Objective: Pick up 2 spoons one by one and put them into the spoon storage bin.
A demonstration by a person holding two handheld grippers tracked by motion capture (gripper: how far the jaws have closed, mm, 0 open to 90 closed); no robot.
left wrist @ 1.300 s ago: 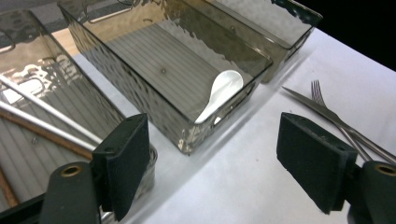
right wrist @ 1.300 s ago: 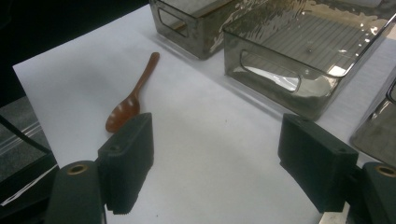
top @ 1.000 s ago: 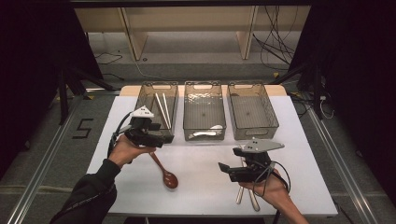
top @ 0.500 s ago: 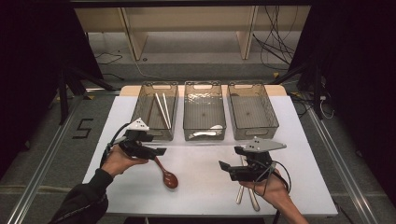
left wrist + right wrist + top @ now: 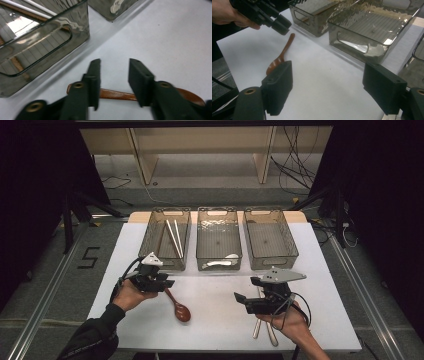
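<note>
A brown wooden spoon (image 5: 181,310) lies on the white table (image 5: 220,320), handle toward the bins. My left gripper (image 5: 169,283) hangs low over the handle's end. In the left gripper view the handle (image 5: 115,95) runs under my left gripper (image 5: 115,62); its jaws have just been closing, still stand apart, and the pads do not press on the wood. My right gripper (image 5: 243,303) is held open at the right front with nothing between its fingers. From the right gripper view (image 5: 327,64) I see the spoon (image 5: 279,58) and the left gripper (image 5: 282,25) above its handle tip.
Three clear bins stand in a row at the back: the left bin (image 5: 150,251) holds two pale chopsticks (image 5: 174,239), the middle bin (image 5: 201,260) a white spoon (image 5: 220,263), the right bin (image 5: 292,251) nothing. Pale sticks (image 5: 260,329) lie under my right hand.
My left gripper has sunk toward the table onto the spoon's handle end and its jaws have narrowed. The right gripper and the spoon have stayed put.
</note>
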